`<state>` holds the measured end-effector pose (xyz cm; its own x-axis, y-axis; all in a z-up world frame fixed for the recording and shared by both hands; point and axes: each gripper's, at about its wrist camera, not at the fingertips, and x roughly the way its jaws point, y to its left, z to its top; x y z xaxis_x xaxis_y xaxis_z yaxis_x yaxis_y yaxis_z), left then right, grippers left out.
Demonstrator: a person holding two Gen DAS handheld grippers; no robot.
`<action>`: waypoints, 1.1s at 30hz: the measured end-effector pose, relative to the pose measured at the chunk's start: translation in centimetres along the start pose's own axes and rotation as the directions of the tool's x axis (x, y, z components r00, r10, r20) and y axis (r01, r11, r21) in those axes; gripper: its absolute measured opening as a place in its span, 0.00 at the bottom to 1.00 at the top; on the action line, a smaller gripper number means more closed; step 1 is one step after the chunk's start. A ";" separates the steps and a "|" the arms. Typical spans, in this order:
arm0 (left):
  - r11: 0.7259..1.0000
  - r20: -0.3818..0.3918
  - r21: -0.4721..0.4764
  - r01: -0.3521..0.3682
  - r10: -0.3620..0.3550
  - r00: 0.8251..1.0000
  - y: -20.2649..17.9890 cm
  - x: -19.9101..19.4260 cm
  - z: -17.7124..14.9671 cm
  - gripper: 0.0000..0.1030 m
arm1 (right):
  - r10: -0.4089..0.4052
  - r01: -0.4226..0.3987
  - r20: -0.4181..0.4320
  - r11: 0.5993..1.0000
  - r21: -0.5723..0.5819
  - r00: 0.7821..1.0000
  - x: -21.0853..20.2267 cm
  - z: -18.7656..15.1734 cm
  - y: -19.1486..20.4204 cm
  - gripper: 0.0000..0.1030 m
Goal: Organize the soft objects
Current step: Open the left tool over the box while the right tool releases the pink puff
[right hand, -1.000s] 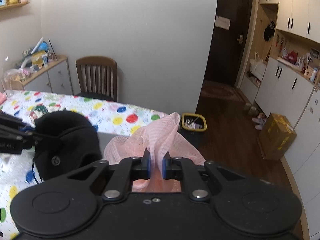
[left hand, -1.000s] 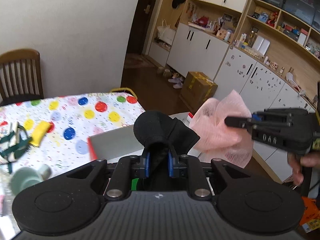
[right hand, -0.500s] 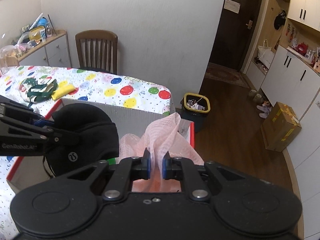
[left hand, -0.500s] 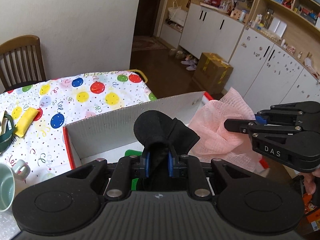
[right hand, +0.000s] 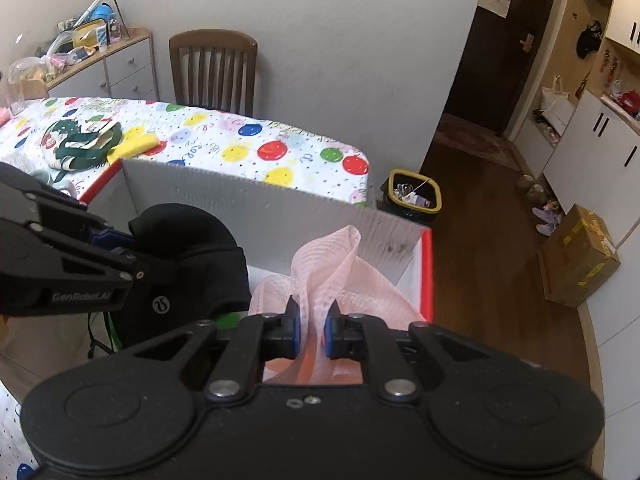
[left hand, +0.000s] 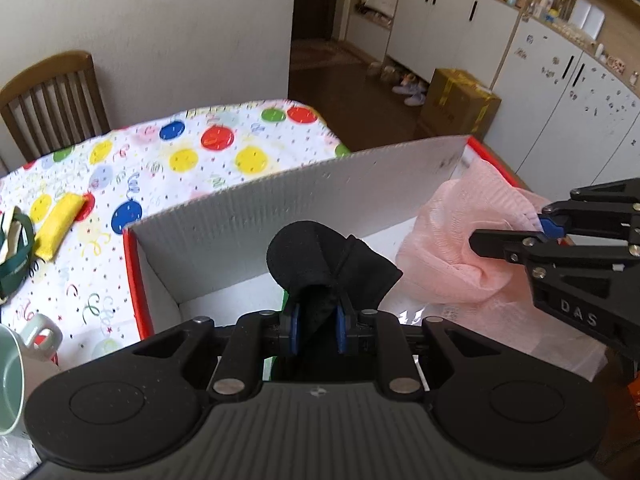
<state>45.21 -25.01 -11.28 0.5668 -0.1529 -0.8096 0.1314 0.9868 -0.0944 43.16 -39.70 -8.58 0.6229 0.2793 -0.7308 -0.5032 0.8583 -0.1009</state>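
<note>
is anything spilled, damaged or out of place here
Nothing looks spilled or damaged. The yellow pouch and the green-and-white fabric item lie loose on the tablecloth, outside the red-edged box. The left tool holds the black cap and the right tool the pink mesh cloth, both over that box.

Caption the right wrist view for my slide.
Right claw grips pink mesh cloth over the red-edged box.

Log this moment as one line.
left gripper: shut on black cap | right gripper: shut on pink mesh | both over box
</note>
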 end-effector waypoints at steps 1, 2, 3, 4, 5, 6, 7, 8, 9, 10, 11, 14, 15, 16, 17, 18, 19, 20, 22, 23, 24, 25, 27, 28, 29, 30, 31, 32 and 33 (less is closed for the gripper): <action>1.000 -0.007 -0.007 -0.001 0.000 1.000 0.2 0.2 0.0 0.16 | 0.004 -0.004 -0.003 1.000 0.002 1.000 0.1 -0.1 0.0 0.10; 1.000 -0.017 -0.014 0.000 -0.001 1.000 0.3 0.4 0.0 0.16 | 0.006 -0.006 -0.004 1.000 0.002 1.000 0.2 -0.1 0.1 0.10; 1.000 -0.026 -0.022 -0.001 0.001 1.000 0.5 0.6 -0.1 0.16 | 0.008 -0.008 -0.005 1.000 0.002 1.000 0.3 -0.2 0.1 0.10; 1.000 -0.032 -0.028 -0.003 0.002 0.999 0.6 0.8 -0.1 0.16 | 0.012 -0.012 -0.005 1.000 0.003 1.000 0.3 -0.2 0.1 0.10; 0.999 -0.039 -0.034 -0.004 0.003 0.999 0.7 0.9 -0.2 0.16 | 0.015 -0.015 -0.006 1.000 0.005 1.000 0.4 -0.3 0.1 0.10; 0.999 -0.043 -0.038 -0.005 0.003 0.999 0.8 1.0 -0.2 0.16 | 0.017 -0.017 -0.005 1.000 0.007 1.000 0.4 -0.3 0.1 0.10; 0.999 -0.044 -0.037 -0.007 0.006 0.999 0.8 1.1 -0.3 0.16 | 0.019 -0.019 -0.007 1.000 0.009 1.000 0.4 -0.3 0.1 0.10; 0.999 -0.046 -0.032 -0.011 0.010 0.999 0.8 1.1 -0.3 0.16 | 0.024 -0.024 -0.011 1.000 0.011 1.000 0.4 -0.3 0.1 0.11; 1.000 -0.050 -0.026 -0.013 0.011 0.999 0.7 1.4 -0.3 0.16 | 0.036 -0.036 -0.020 0.999 0.014 0.999 0.5 -0.3 0.0 0.12; 1.000 -0.055 -0.022 -0.012 0.011 0.998 0.6 1.5 -0.2 0.16 | 0.046 -0.045 -0.027 0.999 0.016 0.999 0.5 -0.3 0.0 0.12; 1.000 -0.059 -0.019 -0.014 0.012 0.998 0.6 1.6 -0.1 0.16 | 0.042 -0.042 -0.030 0.999 0.014 0.999 0.6 -0.3 0.1 0.13; 1.000 -0.059 -0.028 -0.011 0.009 0.998 0.8 1.5 0.0 0.17 | 0.044 -0.043 -0.037 0.999 0.018 0.998 0.5 -0.3 0.1 0.16; 0.999 -0.057 -0.032 -0.008 0.006 0.998 0.8 1.4 0.0 0.17 | 0.044 -0.043 -0.035 0.999 0.022 0.998 0.4 -0.3 0.0 0.19; 0.999 -0.054 -0.035 -0.009 0.007 0.998 0.9 1.3 0.0 0.18 | 0.043 -0.042 -0.032 0.999 0.023 0.999 0.2 -0.2 0.0 0.20; 0.999 -0.052 -0.037 -0.010 0.008 0.999 0.9 1.1 0.0 0.18 | 0.045 -0.044 -0.030 0.999 0.023 0.999 0.1 -0.3 0.0 0.21; 0.999 -0.047 -0.036 -0.008 0.006 0.999 0.9 0.9 0.0 0.20 | 0.044 -0.043 -0.027 0.999 0.025 0.999 -0.2 -0.3 -0.1 0.23; 0.999 -0.043 -0.035 -0.007 0.005 0.999 0.9 0.7 0.0 0.20 | 0.041 -0.040 -0.023 0.999 0.028 0.999 -0.4 -0.3 -0.1 0.24; 0.999 -0.039 -0.034 -0.006 0.005 0.999 0.8 0.5 -0.1 0.21 | 0.042 -0.041 -0.020 0.999 0.032 0.999 -0.6 -0.3 -0.2 0.28; 1.000 -0.027 -0.029 0.000 -0.001 1.000 0.8 -0.1 -0.2 0.23 | 0.048 -0.048 -0.012 0.998 0.049 0.999 -1.0 -0.4 -0.4 0.37; 1.000 -0.021 -0.026 -0.003 0.002 1.000 0.7 -0.3 -0.2 0.23 | 0.053 -0.053 -0.008 0.997 0.057 0.999 -1.2 -0.4 -0.5 0.41; 1.000 -0.016 -0.023 -0.006 0.005 1.000 0.7 -0.6 -0.2 0.24 | 0.057 -0.057 -0.004 0.996 0.062 0.998 -1.4 -0.5 -0.5 0.44; 1.000 -0.012 -0.022 -0.008 0.008 1.000 0.7 -0.8 -0.3 0.29 | 0.056 -0.056 0.000 0.997 0.062 0.998 -1.6 -0.5 -0.5 0.45; 1.000 -0.010 -0.030 -0.007 0.007 1.000 0.8 -1.2 -0.3 0.50 | 0.052 -0.052 0.008 0.997 0.061 0.999 -2.1 -0.4 -0.3 0.49; 0.999 -0.003 -0.035 0.000 0.000 1.000 1.0 -1.5 -0.3 0.68 | 0.054 -0.054 0.011 0.997 0.062 0.998 -2.4 -0.4 -0.3 0.50; 0.999 0.009 -0.038 0.002 -0.002 1.000 1.0 -1.9 -0.4 0.70 | 0.053 -0.054 0.016 0.997 0.063 0.998 -2.7 -0.4 -0.2 0.52; 0.999 0.027 -0.039 0.005 -0.004 1.000 1.0 -2.4 -0.5 0.70 | 0.052 -0.053 0.021 0.997 0.063 0.998 -3.0 -0.4 -0.1 0.55; 0.999 0.038 -0.033 0.011 -0.009 0.999 1.0 -2.8 -0.6 0.70 | 0.054 -0.055 0.026 0.996 0.063 0.998 -3.3 -0.5 -0.1 0.57; 1.000 0.041 -0.028 0.014 -0.013 0.999 0.9 -3.2 -0.6 0.70 | 0.054 -0.055 0.029 0.996 0.064 0.998 -3.6 -0.4 0.0 0.59; 1.000 0.045 -0.027 0.016 -0.015 0.999 0.9 -3.5 -0.6 0.70 | 0.051 -0.053 0.033 0.996 0.066 0.998 -3.9 -0.4 0.1 0.61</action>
<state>42.84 -23.55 -8.87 0.6009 -0.1701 -0.7810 0.1189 0.9853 -0.1231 40.44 -40.87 -6.05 0.6159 0.3369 -0.7122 -0.4950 0.8687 -0.0171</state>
